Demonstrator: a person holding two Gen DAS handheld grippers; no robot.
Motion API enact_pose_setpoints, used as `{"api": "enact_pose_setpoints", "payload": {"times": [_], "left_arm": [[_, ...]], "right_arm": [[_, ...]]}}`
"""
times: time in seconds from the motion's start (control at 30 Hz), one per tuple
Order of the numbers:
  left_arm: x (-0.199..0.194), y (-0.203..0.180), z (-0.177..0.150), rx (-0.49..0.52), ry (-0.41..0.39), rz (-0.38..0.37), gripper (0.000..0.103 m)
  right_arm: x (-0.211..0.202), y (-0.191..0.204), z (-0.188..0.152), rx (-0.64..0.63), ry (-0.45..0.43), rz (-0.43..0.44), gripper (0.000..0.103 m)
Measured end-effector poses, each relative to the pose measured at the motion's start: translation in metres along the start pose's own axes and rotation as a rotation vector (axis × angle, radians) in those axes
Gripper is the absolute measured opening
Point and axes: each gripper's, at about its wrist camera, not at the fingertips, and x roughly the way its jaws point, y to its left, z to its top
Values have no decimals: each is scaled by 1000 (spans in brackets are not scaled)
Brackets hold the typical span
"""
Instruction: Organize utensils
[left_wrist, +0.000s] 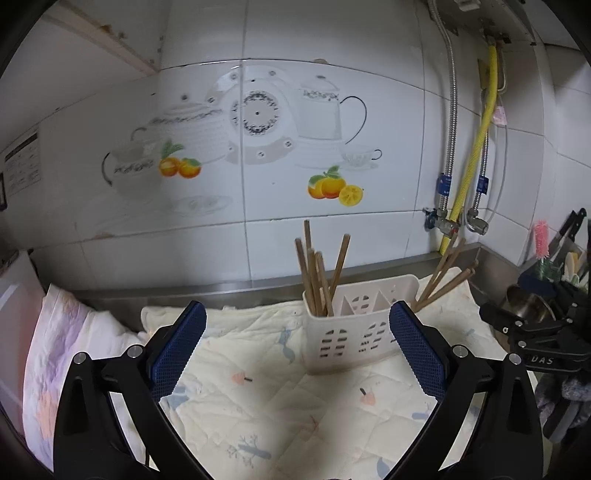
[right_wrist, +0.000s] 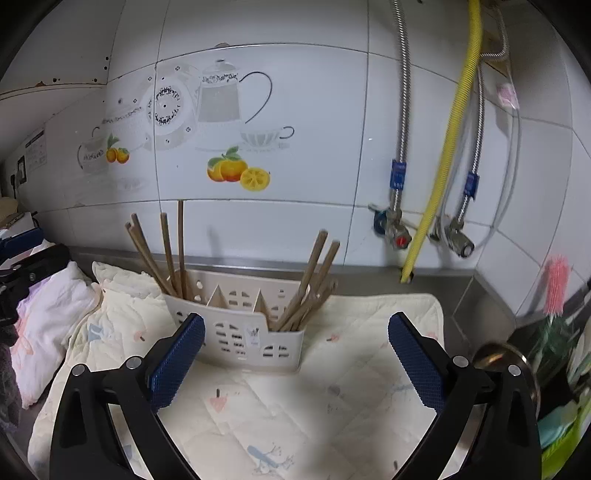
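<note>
Two chopstick bundles (right_wrist: 168, 254) (right_wrist: 310, 280) leaning in end slots of holder (right_wrist: 236, 332), sitting on cloth-covered bench (right_wrist: 295, 398). Left hand-held gripper (left_wrist: 297, 347) and right hand-held gripper (right_wrist: 295, 350) both gaping, empty. Risk: nudging light holder, tipping it.

I see caddy (right_wrist: 236, 332), matt cream plastic, slotted walls. Chopsticks (right_wrist: 173, 251) in its end compartments, bare brown wood, dull. Under caddy, quilted cloth mat (right_wrist: 295, 406), soft, stitched, pale print. Behind caddy, wall tiles (right_wrist: 295, 92) glossy white ceramic with printed decal. Between tiles and mat, steel ledge (left_wrist: 221, 291), brushed, dull grey. Right of caddy, braided metal hose (right_wrist: 404, 110), shiny, and yellow hose (right_wrist: 458, 110), smooth plastic look. My gripper pads (right_wrist: 177, 358), blue, knurled rubbery texture.
</note>
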Motion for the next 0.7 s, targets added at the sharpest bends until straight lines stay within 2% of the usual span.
{"api": "enact_pose_setpoints", "payload": {"times": [0.33,0.53,0.7], "left_arm": [[-17,8,-48,-25,52,46,98],[-31,12,-70,-32,53,62,98],[-46,12,-84,-35,48,71,98]], "right_arm": [[-12,6,-44,7,33,-40,96],[-25,11,-67,-4,30,-80,96],[-34,6,-83,35,48,-64,96]]}}
